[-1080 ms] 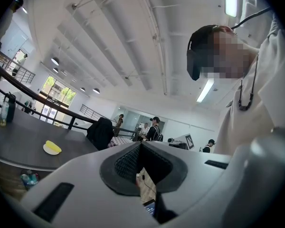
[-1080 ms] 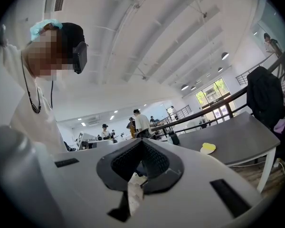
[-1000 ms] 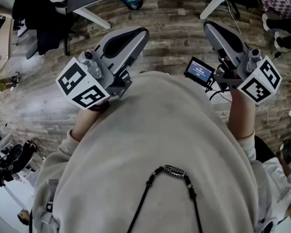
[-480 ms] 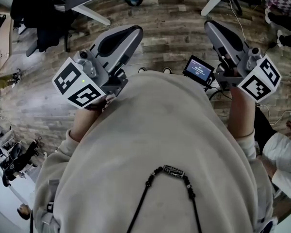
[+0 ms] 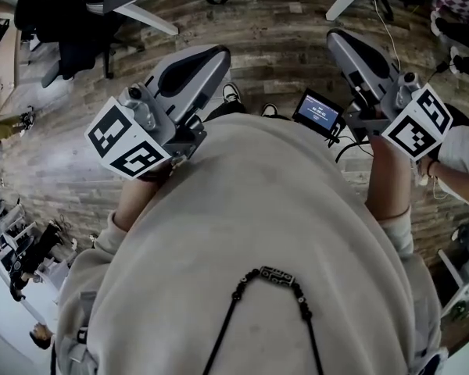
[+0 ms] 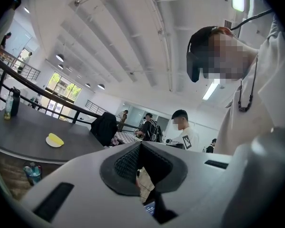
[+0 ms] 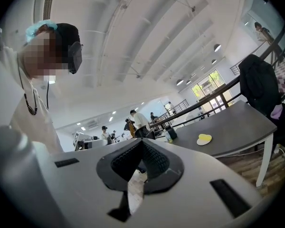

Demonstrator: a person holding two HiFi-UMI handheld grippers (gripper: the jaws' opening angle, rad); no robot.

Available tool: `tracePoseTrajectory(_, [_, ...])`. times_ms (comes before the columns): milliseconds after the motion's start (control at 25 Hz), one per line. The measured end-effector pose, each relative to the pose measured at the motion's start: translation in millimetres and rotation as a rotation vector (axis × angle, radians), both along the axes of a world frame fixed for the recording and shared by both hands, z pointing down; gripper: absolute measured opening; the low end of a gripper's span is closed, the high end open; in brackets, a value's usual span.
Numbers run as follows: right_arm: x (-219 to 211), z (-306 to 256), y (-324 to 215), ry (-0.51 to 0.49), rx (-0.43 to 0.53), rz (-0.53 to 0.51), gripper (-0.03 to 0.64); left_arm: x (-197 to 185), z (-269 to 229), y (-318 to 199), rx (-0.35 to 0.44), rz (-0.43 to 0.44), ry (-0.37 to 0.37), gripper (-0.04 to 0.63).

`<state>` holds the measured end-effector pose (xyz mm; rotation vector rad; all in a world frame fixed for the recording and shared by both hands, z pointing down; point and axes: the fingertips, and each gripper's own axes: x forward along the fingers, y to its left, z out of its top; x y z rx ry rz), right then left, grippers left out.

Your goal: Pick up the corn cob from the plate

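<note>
L gripper (image 5: 209,59) & R gripper (image 5: 344,45) both out in front of the person's beige sweatshirt (image 5: 258,233), over wood floor (image 5: 273,30), one each side.

L jaws: pads pressed together at the tips, nothing btwn. R jaws: same, closed & empty.

Corn cob (image 6: 55,138) lies on a small white plate (image 6: 49,144) on the dark grey table (image 6: 19,129), far off at left in the L gripper view. In the R gripper view the cob sits on the plate at right, near the table's front edge. Both grippers are well apart from it.

Bottle (image 6: 9,107) stands upright at the table's far left. Black jacket (image 6: 104,127) hangs on a chair beside the table. Small screen (image 5: 320,114) is just beside the R gripper. Other ppl stand in the bg.
</note>
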<state>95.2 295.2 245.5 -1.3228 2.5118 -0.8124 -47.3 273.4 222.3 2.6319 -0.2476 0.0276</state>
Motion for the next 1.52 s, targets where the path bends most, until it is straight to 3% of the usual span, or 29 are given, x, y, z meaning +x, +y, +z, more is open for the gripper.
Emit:
tracePoseTrajectory(760, [16, 32, -12, 0.055, 0.013, 0.086, 0.015, 44, 36, -23, 0.033, 0.152, 0.058, 0.006])
tracePoseTrajectory(1120, [13, 6, -34, 0.121, 0.042, 0.147, 0.015, 60, 17, -46, 0.091, 0.281, 0.101, 0.006])
tracePoseTrajectory(1200, [3, 6, -51, 0.142, 0.022, 0.159, 0.015, 52, 19, -49, 0.112, 0.374, 0.095, 0.006])
tracePoseTrajectory(1320, [-25, 13, -81, 0.170, -0.035, 0.163, 0.015, 25, 33, -45, 0.205, 0.516, 0.038, 0.006])
tracePoseTrajectory(1400, [-43, 19, -97, 0.176, -0.061, 0.151, 0.015, 8, 44, -51, 0.217, 0.503, 0.007, 0.006])
tracePoseTrajectory(1520, [-67, 22, -114, 0.200, -0.085, 0.104, 0.015, -15, 49, -64, 0.136, 0.455, 0.037, 0.006])
